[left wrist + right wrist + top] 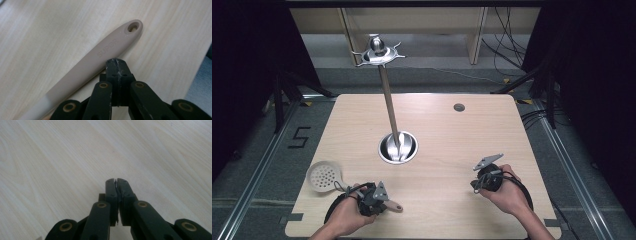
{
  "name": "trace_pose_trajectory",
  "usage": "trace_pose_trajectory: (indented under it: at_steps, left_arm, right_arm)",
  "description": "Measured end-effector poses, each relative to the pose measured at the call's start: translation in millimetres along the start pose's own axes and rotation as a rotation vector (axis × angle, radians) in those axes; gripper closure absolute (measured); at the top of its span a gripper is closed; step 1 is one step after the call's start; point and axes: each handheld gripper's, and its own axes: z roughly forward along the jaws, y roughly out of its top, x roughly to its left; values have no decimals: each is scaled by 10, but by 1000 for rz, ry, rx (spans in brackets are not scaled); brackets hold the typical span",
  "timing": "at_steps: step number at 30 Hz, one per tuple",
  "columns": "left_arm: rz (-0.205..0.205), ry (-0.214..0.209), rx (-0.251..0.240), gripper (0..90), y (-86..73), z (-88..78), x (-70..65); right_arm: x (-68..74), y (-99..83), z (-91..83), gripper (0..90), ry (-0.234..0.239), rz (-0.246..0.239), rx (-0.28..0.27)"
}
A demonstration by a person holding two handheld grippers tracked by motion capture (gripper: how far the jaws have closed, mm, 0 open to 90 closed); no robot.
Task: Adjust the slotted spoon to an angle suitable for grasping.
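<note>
- the skimmer (326,176) lies at the near left of the table (452,150), its round holed head toward the left edge and its handle (100,56) running right, under the left gripper (374,197).
- the left gripper's jaws are pressed together with nothing between them; their tips sit just beside the handle, near its hanging hole.
- the right gripper (116,181) hangs over bare wood at the near right, jaws all but together and empty.
- a metal stand (398,147) rises from the table's middle.
</note>
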Motion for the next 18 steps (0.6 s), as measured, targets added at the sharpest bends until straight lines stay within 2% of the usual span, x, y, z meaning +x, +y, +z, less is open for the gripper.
trace_pose_trajectory:
  at_steps: [1, 2, 3, 4, 6, 9, 11, 12, 13, 15, 16, 17, 18]
  left_arm:
    - [-7, -4, -3, 894, 18, 13, 14]
    - [-12, 1, 0, 894, 34, 24, 30]
    - [-12, 1, 0, 894, 34, 24, 30]
    - [17, 12, 23, 894, 80, 27, 75]
    - [20, 10, 21, 894, 117, 50, 117]
    - [22, 36, 19, 894, 162, 62, 166]
    - [12, 38, 18, 893, 166, 65, 177]
    - [6, 49, -1, 892, 160, 53, 189]
    - [6, 49, -1, 890, 160, 53, 189]
    - [-35, 65, -64, 864, 102, -7, 179]
    - [-21, 53, -76, 840, 72, -76, 199]
    - [-16, 40, -100, 811, 37, -130, 215]
    - [-34, 35, -125, 780, -6, -190, 221]
  right_arm:
    - [4, 3, -1, 874, 2, 3, -2]
    - [22, 8, -13, 872, 12, 34, 13]
    - [22, 8, -13, 872, 12, 34, 13]
    - [6, 2, 4, 870, -6, -5, -2]
    - [5, 1, 7, 869, -8, -4, -2]
    - [-12, -4, 18, 861, -11, -16, -18]
    - [-13, -6, 17, 859, -11, -15, -19]
    - [-16, -9, 14, 849, -12, -17, -23]
    - [-11, -9, 6, 841, -11, -11, -19]
    - [-18, -13, 2, 817, -12, -16, -29]
    - [-7, -18, -5, 804, -10, 3, -23]
    - [-28, -23, 3, 792, -11, -13, -38]
    - [-26, -30, -1, 779, -12, 3, -34]
